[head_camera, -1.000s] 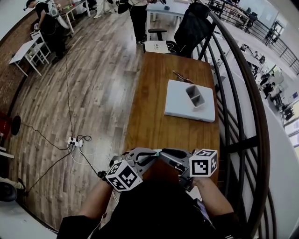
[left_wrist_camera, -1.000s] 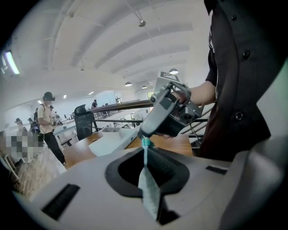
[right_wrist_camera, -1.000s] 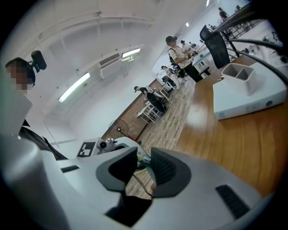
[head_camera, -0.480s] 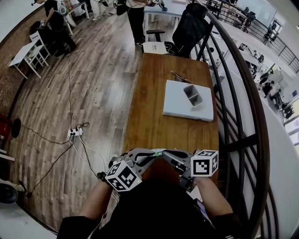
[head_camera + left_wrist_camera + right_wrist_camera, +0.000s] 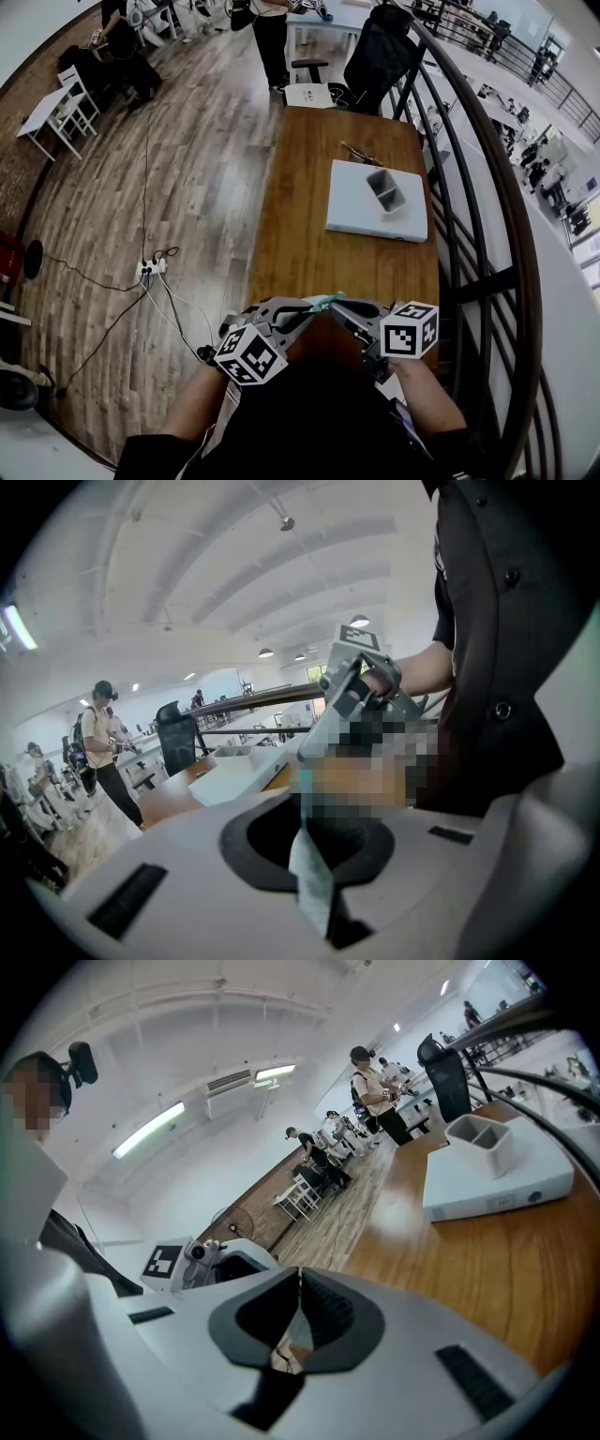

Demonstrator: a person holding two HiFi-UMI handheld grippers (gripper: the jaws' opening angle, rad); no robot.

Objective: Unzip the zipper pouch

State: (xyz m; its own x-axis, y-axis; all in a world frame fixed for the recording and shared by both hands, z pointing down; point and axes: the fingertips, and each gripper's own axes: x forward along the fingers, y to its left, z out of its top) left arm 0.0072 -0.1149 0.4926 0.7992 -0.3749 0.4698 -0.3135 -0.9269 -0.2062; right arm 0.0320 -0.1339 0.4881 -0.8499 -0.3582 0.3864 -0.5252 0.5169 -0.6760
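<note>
Zipper pouch [image 5: 314, 902] | clamped in left tongs [image 5: 306, 832] | pinched by right tongs [image 5: 299, 1309]

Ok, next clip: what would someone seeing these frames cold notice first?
The left gripper and right gripper meet tip to tip over the near edge of the wooden table, both shut, the left on a pale teal pouch. Farther up the table lies a white box with a grey holder on it.

No legible text, labels, numbers or signs
</note>
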